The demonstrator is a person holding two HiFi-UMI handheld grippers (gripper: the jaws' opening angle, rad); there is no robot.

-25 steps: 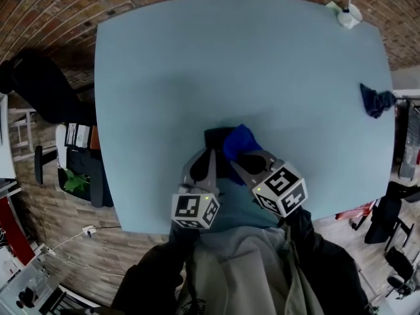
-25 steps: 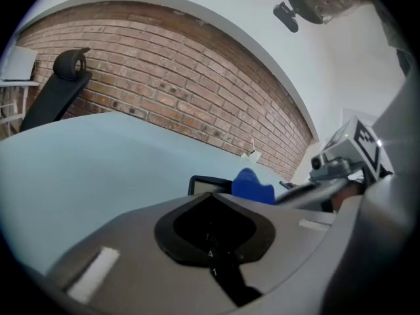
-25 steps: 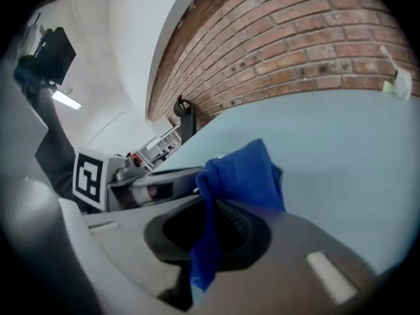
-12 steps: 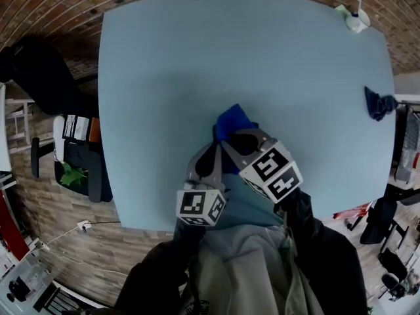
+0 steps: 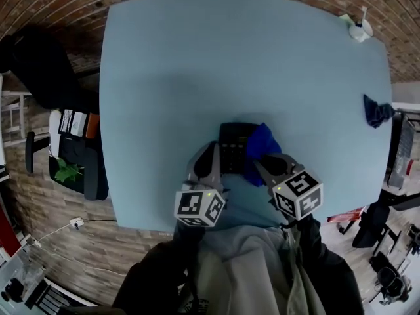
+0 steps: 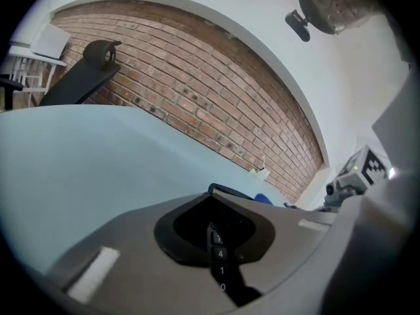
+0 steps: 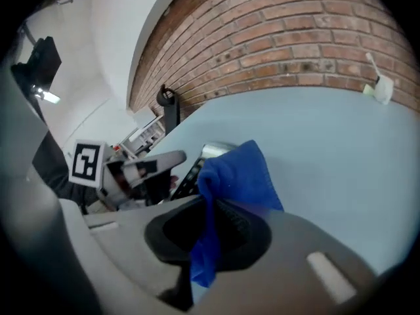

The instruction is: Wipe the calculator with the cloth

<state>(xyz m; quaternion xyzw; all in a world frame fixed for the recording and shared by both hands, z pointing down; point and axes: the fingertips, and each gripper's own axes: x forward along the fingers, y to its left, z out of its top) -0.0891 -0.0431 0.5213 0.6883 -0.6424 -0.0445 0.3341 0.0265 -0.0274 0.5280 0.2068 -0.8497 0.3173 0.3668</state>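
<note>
A dark calculator lies flat on the light blue table, near its front edge. My left gripper is shut, and its tips rest at the calculator's near-left edge. In the left gripper view, the calculator's number keys show in the slit between the jaws of the left gripper. My right gripper is shut on a bright blue cloth. The cloth lies bunched on the calculator's right side. In the right gripper view the cloth hangs from the right gripper, with the calculator behind it.
A second, darker blue cloth hangs at the table's right edge. A small white object stands at the far right corner. A dark chair stands left of the table. The table's front edge runs just below both grippers.
My right gripper carried the cloth over the calculator toward its far left, then back to its right side, and the keys now show. The left gripper stayed at the calculator.
</note>
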